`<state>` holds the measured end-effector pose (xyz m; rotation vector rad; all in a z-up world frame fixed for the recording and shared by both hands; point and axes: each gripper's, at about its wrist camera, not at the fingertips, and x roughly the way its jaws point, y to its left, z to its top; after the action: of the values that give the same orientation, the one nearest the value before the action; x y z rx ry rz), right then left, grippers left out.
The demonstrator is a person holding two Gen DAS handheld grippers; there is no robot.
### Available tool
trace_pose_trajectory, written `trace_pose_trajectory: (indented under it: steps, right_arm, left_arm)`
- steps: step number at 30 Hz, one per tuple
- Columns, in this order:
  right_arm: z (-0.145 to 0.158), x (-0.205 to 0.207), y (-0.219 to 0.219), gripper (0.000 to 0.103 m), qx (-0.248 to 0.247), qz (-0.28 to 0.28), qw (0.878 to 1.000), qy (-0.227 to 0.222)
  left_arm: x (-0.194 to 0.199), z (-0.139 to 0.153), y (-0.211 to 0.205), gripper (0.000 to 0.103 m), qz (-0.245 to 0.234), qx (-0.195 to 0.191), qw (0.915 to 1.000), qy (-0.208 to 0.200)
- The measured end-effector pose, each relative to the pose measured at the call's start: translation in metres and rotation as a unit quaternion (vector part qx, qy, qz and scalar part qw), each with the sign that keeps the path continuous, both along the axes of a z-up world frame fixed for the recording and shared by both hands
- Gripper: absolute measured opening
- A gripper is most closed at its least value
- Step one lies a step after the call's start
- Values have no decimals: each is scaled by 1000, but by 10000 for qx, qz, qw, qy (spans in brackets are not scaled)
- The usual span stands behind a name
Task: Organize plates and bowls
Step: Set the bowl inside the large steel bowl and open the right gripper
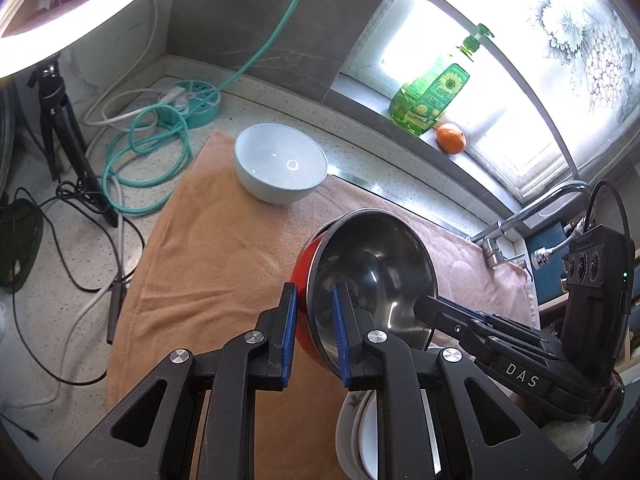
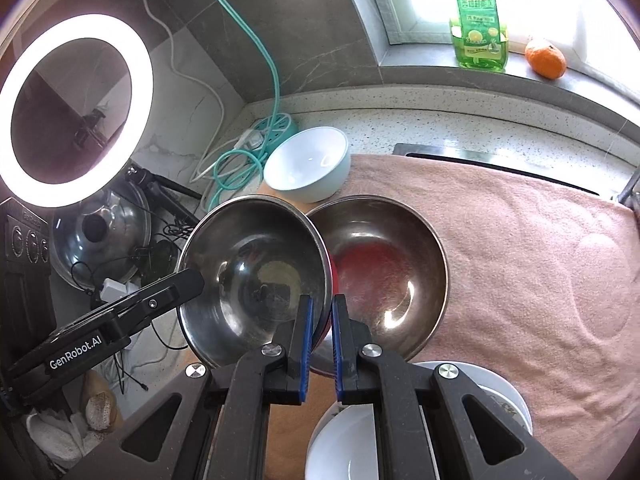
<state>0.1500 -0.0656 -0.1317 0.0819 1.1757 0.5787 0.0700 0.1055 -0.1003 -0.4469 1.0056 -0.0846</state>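
Steel bowl [image 2: 256,276], red outside, round and glossy: rim pinched by left gripper [image 1: 314,316] and right gripper [image 2: 320,322], tilted above a nubby towel [image 2: 520,264]. Second steel bowl [image 2: 392,276] right; pale ceramic bowl [image 2: 308,164] far.

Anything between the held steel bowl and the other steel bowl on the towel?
Nothing visible. The held steel bowl, clamped at opposite rims by the left gripper and right gripper, hangs tilted right beside the other steel bowl.
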Motion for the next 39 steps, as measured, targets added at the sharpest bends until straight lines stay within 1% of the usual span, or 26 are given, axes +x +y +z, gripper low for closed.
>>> trace_pose_trajectory:
  steps: [8, 17, 25, 39]
  right_arm:
    - [-11, 14, -15, 8, -145, -294, 9995, 33]
    - [-24, 24, -23, 8, -313, -485, 9983, 83]
    - [-38, 28, -24, 8, -421, -553, 9974, 182]
    - [-49, 32, -23, 8, -472, -628, 9965, 281]
  left_arm:
    - [23, -13, -16, 16, -317, 87, 9993, 152]
    - [36, -31, -26, 16, -583, 127, 9974, 410]
    - [41, -37, -29, 16, -639, 146, 9966, 491]
    - [43, -44, -32, 16, -662, 195, 9960, 569]
